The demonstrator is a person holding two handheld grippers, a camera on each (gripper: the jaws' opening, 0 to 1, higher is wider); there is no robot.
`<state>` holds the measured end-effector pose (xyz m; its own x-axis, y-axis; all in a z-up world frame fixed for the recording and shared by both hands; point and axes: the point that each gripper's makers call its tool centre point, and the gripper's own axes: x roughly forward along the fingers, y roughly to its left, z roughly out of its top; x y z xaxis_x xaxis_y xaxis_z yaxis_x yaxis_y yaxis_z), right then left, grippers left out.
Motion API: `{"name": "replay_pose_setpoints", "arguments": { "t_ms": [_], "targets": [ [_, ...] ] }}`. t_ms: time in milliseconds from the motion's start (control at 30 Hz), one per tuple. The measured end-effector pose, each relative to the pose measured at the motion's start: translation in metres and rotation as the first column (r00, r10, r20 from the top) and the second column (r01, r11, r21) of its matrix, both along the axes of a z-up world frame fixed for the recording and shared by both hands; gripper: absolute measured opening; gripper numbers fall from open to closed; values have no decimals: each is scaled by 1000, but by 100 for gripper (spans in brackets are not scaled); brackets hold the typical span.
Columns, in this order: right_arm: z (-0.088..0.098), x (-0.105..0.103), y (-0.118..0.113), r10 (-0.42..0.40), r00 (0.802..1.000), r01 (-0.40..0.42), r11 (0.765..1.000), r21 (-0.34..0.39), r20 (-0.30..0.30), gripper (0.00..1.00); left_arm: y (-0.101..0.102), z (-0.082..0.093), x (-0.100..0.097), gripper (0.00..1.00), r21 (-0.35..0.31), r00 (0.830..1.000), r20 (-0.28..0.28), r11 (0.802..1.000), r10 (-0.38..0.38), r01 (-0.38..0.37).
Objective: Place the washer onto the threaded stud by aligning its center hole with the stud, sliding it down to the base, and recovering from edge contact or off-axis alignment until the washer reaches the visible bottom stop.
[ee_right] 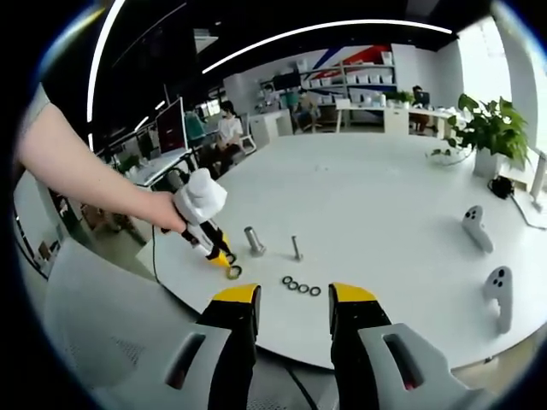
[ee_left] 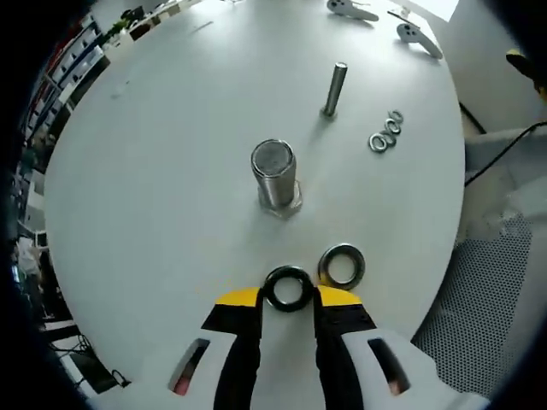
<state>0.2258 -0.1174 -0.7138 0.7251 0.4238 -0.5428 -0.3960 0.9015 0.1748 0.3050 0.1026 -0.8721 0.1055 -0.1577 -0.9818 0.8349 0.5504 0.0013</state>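
My left gripper point(ee_left: 288, 295) is shut on a dark ring washer point(ee_left: 288, 272), pinched between its yellow tips just above the white table point(ee_left: 154, 188). Straight ahead stands the thick threaded stud point(ee_left: 274, 173) on its hex base, upright and bare, a short way beyond the washer. A second, lighter washer point(ee_left: 327, 266) lies flat on the table right of the held one. In the right gripper view a hand holds the left gripper point(ee_right: 224, 263) low by the thick stud point(ee_right: 255, 241). My right gripper point(ee_right: 293, 299) hangs open and empty off the table's near edge.
A thin upright stud point(ee_left: 334, 88) stands farther back, with three small washers point(ee_left: 385, 134) in a row to its right. Two white controllers point(ee_left: 418, 38) lie at the far side of the table. The table edge point(ee_left: 444, 273) curves close on the right, above a mesh chair point(ee_left: 487, 316).
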Motion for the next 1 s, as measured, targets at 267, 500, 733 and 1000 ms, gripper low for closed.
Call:
{"name": "replay_pose_setpoints", "arguments": {
  "t_ms": [267,500,733,1000],
  "targets": [
    [0,1,-2,-9,1000,9,1000,2,-1,34,1,3,-1,21,34,999,-25,998,-46,47],
    [0,1,-3,-18,1000,18,1000,4,0,34,8,4,-5,21,44,997,-35,997,-65,67],
    [1,1,-3,-21,1000,21,1000,6,2,34,15,4,-7,21,56,999,-45,998,-17,20],
    [1,1,-3,-21,1000,21,1000,4,1,34,11,4,-11,29,40,994,-81,997,75,-72]
  ]
}}
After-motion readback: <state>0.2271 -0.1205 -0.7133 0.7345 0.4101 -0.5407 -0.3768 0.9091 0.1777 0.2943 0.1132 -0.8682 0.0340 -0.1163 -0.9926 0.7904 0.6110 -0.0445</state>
